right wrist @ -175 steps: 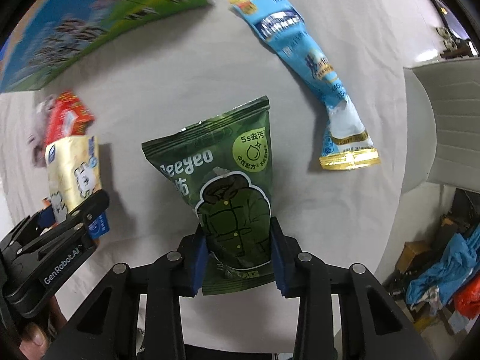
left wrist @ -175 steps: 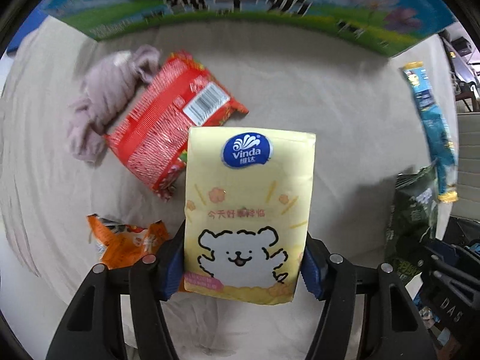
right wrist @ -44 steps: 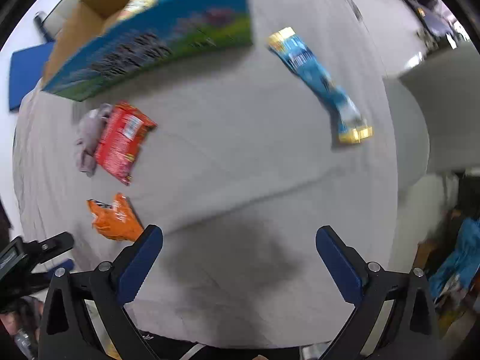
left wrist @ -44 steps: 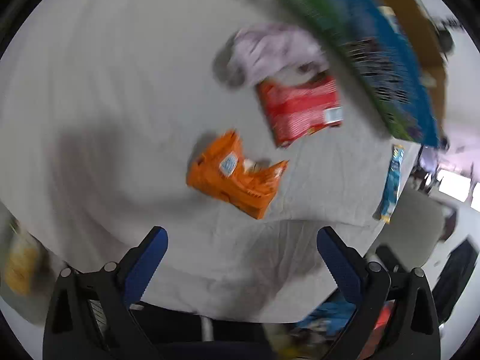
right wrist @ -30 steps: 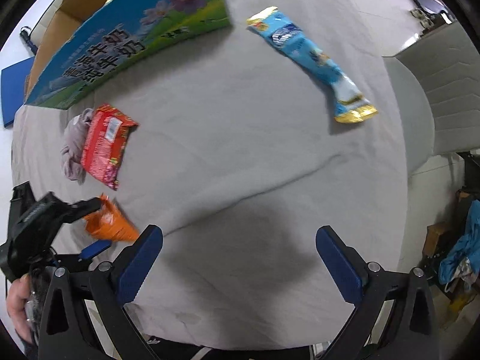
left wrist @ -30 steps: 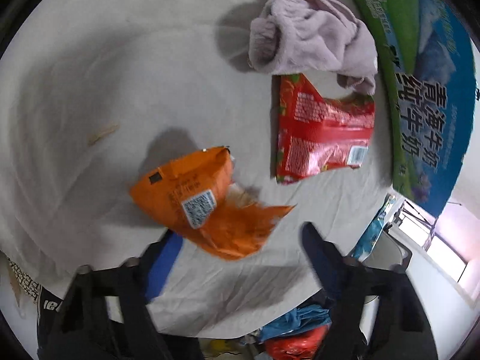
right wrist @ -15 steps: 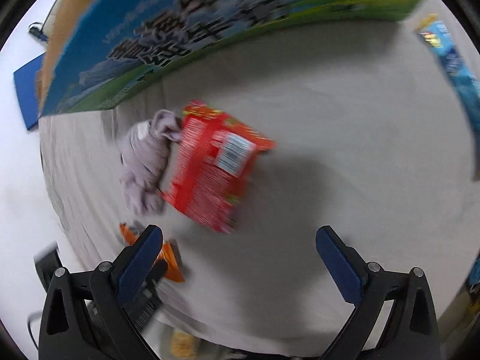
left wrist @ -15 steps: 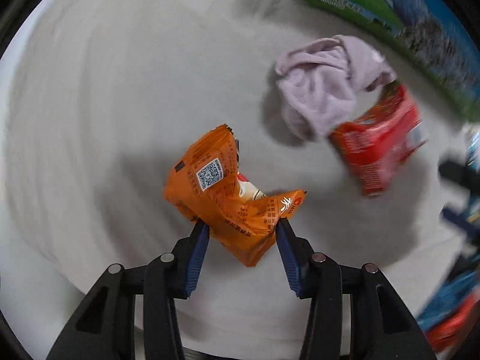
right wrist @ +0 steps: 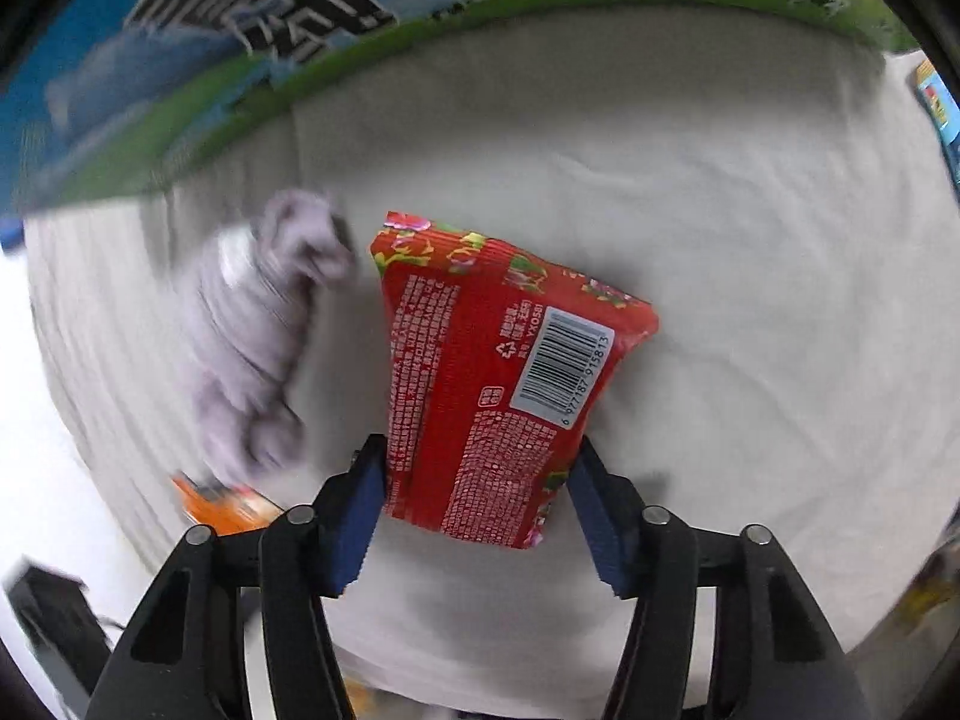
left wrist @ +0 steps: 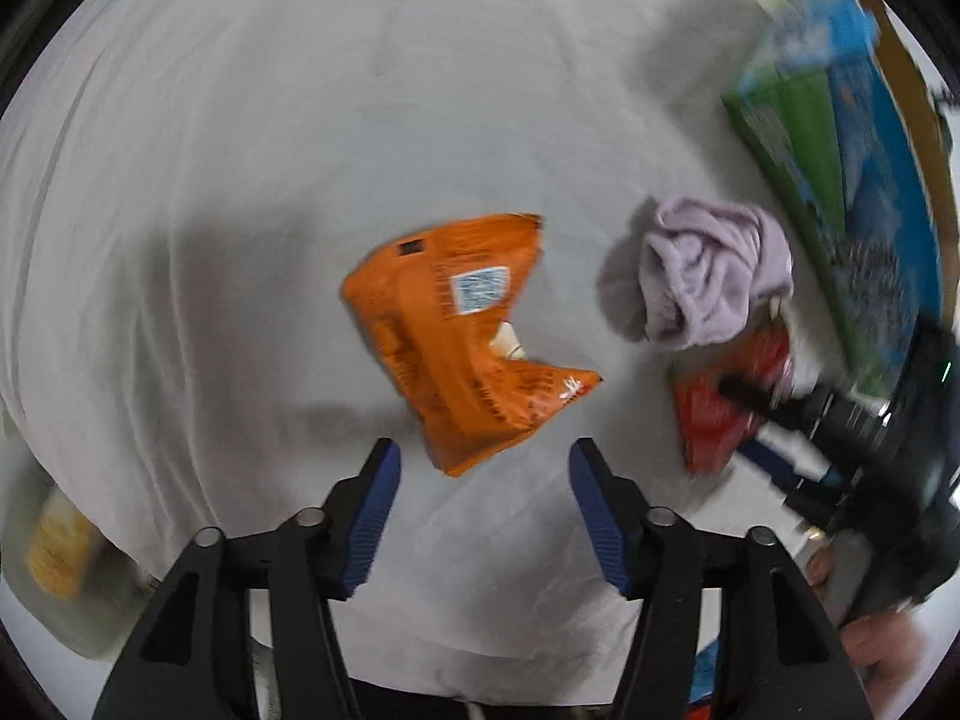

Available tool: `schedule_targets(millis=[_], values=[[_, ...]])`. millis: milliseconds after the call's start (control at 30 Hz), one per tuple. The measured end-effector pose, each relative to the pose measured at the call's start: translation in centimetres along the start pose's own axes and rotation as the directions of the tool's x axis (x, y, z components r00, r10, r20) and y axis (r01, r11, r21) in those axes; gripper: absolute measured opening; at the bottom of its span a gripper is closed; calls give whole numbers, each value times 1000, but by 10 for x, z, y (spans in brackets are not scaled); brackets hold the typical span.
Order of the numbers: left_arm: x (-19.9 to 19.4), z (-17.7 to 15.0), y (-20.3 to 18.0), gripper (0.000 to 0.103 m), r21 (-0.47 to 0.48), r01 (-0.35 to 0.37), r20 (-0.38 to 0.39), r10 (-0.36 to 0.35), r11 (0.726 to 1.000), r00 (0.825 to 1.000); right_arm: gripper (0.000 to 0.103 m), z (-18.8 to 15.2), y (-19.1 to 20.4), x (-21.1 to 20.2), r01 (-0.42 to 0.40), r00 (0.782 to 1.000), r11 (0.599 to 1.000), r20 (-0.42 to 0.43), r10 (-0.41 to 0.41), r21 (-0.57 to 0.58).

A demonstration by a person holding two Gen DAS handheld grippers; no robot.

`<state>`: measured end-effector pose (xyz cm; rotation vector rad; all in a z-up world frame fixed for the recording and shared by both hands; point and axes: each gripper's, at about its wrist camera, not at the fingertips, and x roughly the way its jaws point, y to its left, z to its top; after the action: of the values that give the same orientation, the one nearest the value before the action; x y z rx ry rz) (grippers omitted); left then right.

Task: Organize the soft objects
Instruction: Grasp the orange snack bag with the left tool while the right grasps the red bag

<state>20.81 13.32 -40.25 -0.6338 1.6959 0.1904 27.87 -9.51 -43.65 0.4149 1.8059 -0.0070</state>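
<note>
An orange snack packet [left wrist: 450, 336] lies crumpled on the pale cloth-covered table [left wrist: 240, 150]. My left gripper [left wrist: 483, 456] hovers just behind it with its jaws opening. The packet's lower corner pokes between the fingertips, and neither pad touches it. A red packet [right wrist: 480, 384] with a barcode lies beside a lilac cloth [right wrist: 252, 324]. My right gripper [right wrist: 477, 462] is closing on the red packet's near end, with both blue pads against its edges. The left wrist view shows that same gripper [left wrist: 780, 420] over the red packet [left wrist: 708, 420], next to the lilac cloth [left wrist: 714, 276].
A large cardboard box [right wrist: 300, 30] printed blue and green stands along the table's far side, close behind the cloth and red packet. A blue packet [right wrist: 939, 102] lies at the far right edge. A person's hand [left wrist: 870, 648] holds the right gripper.
My left gripper was shut on the orange packet half a second ago; its jaws now stand apart and the packet lies free. My right gripper swung over to the red packet and closed round it.
</note>
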Motion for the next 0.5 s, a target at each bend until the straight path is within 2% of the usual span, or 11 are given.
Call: schedule_targets(millis=[133,200,267,333,400,433,500], values=[[8,9,21,59,-106,82,-31,-86,991,996,55,-15,-9,-3,101,995,990,-14,-103,-94],[11,23,46,59,-155,121,-42,-129,981,991,55,-20,-13,-5,119,992,986,-15,-122,-118],[19,33,52,59,-207,160,-39,-171,965,984,55,-24,-11,-6,161,986,973,-4,-164,-165],[25,43,54,59,-224,152,-41,-165,963,986,56,-27,-4,-5,191,981,964,12,-192,-186],[28,55,55,58,-200,136,-38,-146,970,989,56,-31,-3,-3,199,980,961,16,-199,-193],[29,56,50,54,-181,122,-37,-131,976,991,56,-32,-4,-2,200,980,962,14,-201,-188],[28,54,33,42,-83,69,-24,-71,994,997,56,-37,-8,6,196,980,964,7,-198,-180]])
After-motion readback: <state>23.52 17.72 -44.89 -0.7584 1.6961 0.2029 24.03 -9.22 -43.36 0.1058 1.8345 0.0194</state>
